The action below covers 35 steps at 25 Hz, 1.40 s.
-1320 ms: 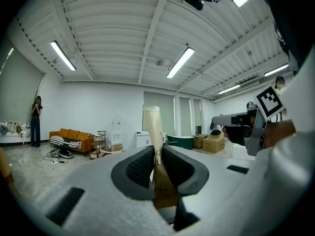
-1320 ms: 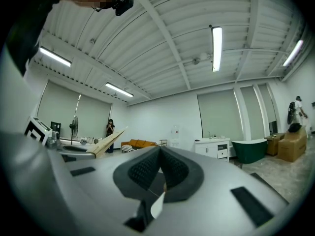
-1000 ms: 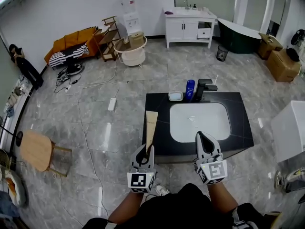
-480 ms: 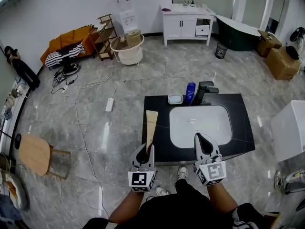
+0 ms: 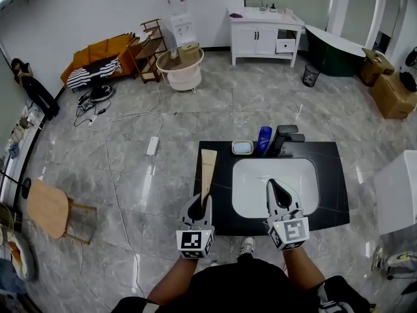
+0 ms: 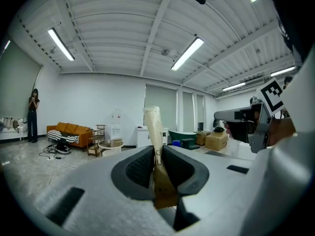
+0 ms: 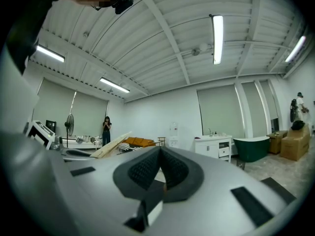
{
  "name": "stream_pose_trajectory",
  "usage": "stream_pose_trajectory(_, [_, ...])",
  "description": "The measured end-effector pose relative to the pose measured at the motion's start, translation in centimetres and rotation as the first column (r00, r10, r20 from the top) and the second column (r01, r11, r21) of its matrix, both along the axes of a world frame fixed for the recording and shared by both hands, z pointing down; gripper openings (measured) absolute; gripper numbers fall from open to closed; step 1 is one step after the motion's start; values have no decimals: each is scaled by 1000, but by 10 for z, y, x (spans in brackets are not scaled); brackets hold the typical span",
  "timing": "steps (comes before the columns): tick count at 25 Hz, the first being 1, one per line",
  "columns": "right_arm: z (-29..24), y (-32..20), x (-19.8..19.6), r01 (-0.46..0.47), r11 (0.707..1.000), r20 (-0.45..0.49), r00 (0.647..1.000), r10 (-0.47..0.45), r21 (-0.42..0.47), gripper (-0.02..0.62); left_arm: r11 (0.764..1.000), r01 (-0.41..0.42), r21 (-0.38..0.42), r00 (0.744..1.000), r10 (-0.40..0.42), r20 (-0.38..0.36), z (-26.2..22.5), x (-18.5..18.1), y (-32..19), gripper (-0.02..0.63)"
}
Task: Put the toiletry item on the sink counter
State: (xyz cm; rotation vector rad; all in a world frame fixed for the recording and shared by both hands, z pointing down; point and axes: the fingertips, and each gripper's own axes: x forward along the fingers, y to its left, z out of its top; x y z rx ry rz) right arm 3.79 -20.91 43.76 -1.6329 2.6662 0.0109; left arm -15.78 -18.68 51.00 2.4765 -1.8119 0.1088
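A beige toiletry tube [image 5: 207, 169] sticks forward from my left gripper [image 5: 197, 205], which is shut on its lower end. The tube hangs over the left edge of the black sink counter [image 5: 330, 175]. In the left gripper view the tube [image 6: 154, 129] stands up between the pads of the left gripper [image 6: 157, 159]. My right gripper [image 5: 274, 186] is shut and holds nothing; it hovers over the front of the white basin [image 5: 251, 175]. In the right gripper view the right gripper [image 7: 161, 163] shows its pads pressed together.
On the counter's far edge stand a soap dish [image 5: 242, 147], a blue bottle [image 5: 264, 139] and a black faucet [image 5: 285, 137]. A white cabinet [image 5: 397, 191] is to the right, a wooden stool [image 5: 52, 207] to the left. A power strip [image 5: 152, 146] and cables lie on the floor.
The counter has drawn a little closer and lower in the head view. Both grippers keep the same pose, the tube still in the left one.
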Motion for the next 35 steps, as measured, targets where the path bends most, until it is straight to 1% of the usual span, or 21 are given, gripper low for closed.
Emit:
stream_pose_trajectory(5, [1,-27,3,6,1000,4,1000,-6,-7,5,998,22,-59,1000,-21,22,23,-2,-27,66])
stream_pose_trajectory(9, [5,-40,4,12,1000,9,1000,-12,-18,5,994,35,-103,999,-33,27,44,-2,-44,66])
stream_pose_trajectory(13, [11,-50,5,22,1000,-1,1000,-22,-18,5,990,42,-137,998,-35,51,68,0,-60,66])
stream_pose_trajectory(20, [11,-67,2,35,999,-4,999,-35,-22,6,973,61,-224,996,-43,81,114,1,-81,66])
stream_pose_trajectory(26, [16,-75,10,34,999,-11,999,-34,-34,5,943,84,-322,994,-55,98,159,0,-86,66])
stream_pose_trajectory(30, [18,-78,15,35,999,-19,999,-35,-36,5,912,107,-395,991,-67,113,190,-3,-86,66])
stream_pose_trajectory(35, [21,-78,17,36,998,-36,999,-38,-43,5,872,152,-466,986,-98,138,218,-11,-85,66])
